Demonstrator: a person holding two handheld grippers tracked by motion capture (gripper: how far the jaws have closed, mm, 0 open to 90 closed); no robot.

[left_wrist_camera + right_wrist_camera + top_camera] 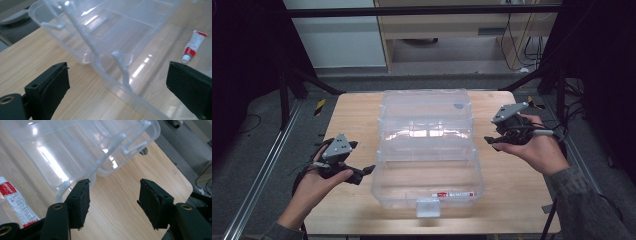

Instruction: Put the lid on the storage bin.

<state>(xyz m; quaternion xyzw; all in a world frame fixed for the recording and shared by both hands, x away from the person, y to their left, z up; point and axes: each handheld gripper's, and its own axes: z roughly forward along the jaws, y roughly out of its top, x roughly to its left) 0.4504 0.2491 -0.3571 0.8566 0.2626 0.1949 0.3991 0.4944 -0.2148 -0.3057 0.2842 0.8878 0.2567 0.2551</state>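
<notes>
A clear plastic organiser box [427, 170] lies opened flat on the middle of the wooden table [512, 180], its lid half [424, 107] on the far side. A red and white tube [454, 194] lies in the near half by the front wall. My left gripper [362, 157] hovers open just left of the box, holding nothing. In the left gripper view the box wall [120, 32] and the tube [193, 45] show between the spread jaws [116, 66]. My right gripper [492, 143] stands open at the box's right side, empty. Its own view shows the box [62, 150] and the tube [15, 200] past the gripper [115, 182].
A white latch tab [428, 207] sticks out from the box's front edge. Bare wood lies on both sides of the box. Metal frame rails [267, 160] run along the table's left side, and cables [557, 132] trail off at the right.
</notes>
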